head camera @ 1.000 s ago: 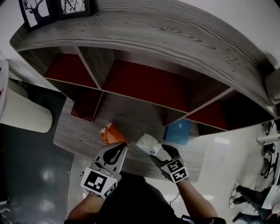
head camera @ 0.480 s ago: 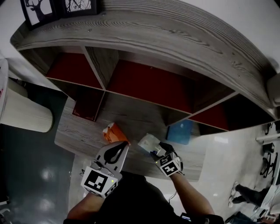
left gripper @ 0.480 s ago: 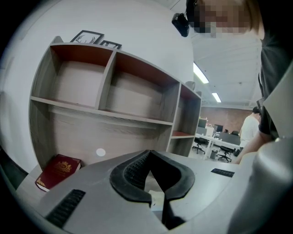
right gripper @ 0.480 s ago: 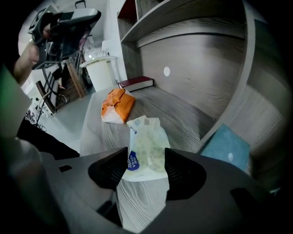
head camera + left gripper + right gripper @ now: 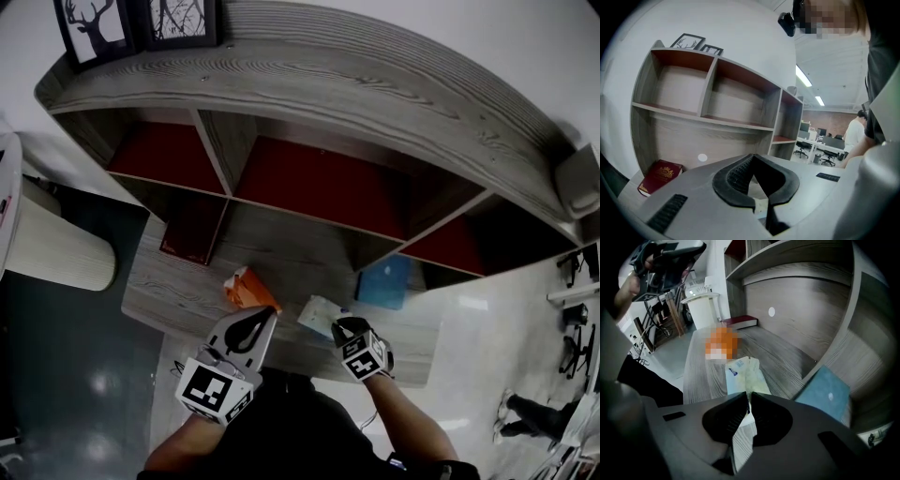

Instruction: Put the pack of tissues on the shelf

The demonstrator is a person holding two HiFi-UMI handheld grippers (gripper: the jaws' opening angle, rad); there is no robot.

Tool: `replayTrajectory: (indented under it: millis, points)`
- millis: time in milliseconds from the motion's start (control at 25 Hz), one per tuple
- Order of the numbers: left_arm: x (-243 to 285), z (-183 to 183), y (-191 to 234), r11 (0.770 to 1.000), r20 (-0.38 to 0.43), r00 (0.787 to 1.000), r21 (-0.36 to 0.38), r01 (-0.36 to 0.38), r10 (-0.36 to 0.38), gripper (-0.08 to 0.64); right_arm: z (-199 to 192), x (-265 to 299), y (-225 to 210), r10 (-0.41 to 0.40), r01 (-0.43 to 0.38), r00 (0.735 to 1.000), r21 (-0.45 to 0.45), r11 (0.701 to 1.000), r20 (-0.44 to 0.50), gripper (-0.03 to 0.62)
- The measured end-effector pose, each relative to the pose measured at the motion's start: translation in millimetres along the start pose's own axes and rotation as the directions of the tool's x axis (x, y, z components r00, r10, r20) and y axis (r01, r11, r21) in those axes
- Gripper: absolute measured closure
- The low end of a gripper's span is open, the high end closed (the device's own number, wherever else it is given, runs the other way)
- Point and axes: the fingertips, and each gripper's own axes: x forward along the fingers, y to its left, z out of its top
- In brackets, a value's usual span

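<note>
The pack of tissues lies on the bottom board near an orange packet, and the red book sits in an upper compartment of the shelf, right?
Not quite. The red book lies on the bottom board too, at its left end, not in an upper compartment; the left gripper view shows it. The pack of tissues is near the orange packet.

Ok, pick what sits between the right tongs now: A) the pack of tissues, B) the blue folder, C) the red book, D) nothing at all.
A: in the right gripper view the right tongs, which have just been closing, pinch the near end of the pack of tissues.
</note>
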Motion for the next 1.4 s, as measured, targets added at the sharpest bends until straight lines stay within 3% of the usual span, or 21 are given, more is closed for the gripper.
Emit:
replayTrajectory:
  millis: [560,1040,1400]
  points:
    - [-9.1,19.2,-8.7,0.999,0.009,0.999,0.036,0.038,-0.038,0.548,35.8,-93.5,-11.8,-0.108,0.107,0.982,0.017,0.994,0.156,0.566]
    - [11.4,43.1,-45.8,0.984,0.035,0.989,0.111,0.137,-0.141,0.548,43.5,-209.9,-62.1,-0.285,0.282,0.927,0.046,0.958,0.243,0.566]
    - [27.7,50.7,-67.3,0.972,0.031,0.980,0.135,0.191,-0.197,0.548,62.7,-273.8,-110.8,-0.411,0.407,0.858,0.081,0.910,0.307,0.566]
